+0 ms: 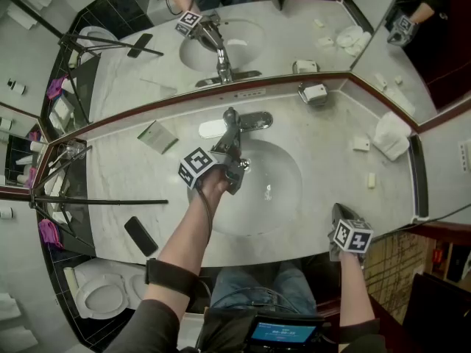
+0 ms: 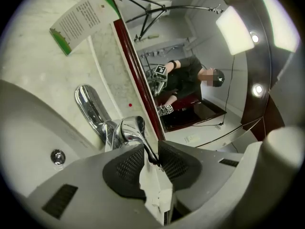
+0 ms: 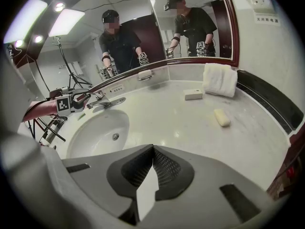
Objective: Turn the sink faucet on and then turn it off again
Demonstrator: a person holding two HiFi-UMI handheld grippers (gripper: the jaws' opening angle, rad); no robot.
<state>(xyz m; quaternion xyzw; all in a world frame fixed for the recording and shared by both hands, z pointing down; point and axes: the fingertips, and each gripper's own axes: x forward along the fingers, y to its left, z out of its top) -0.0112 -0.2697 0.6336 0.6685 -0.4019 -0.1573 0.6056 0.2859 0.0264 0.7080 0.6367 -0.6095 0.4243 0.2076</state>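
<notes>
Your left tongs (image 2: 152, 157) grip the faucet handle (image 2: 132, 129), right tongs (image 3: 152, 152) closed and empty; no water yet, so both turns likely remain.

From the left tongs (image 2: 152, 160) I lose the tip of the faucet handle (image 2: 136, 128) where it slips in between the pads; how far in it reaches I cannot tell. Just left of it, the faucet (image 2: 93, 111) runs down behind the tongs' grey housing, so its lower part is out of my sight. Up and left of these tongs, the card (image 2: 78, 18) is clipped by the top edge, and its print is too fine to read. In the head view the same tongs and their cube lie over the faucet's front. Far beyond the right tongs (image 3: 152, 151), up to their right, the wall sign (image 3: 263, 11) carries lettering too small to make out.
</notes>
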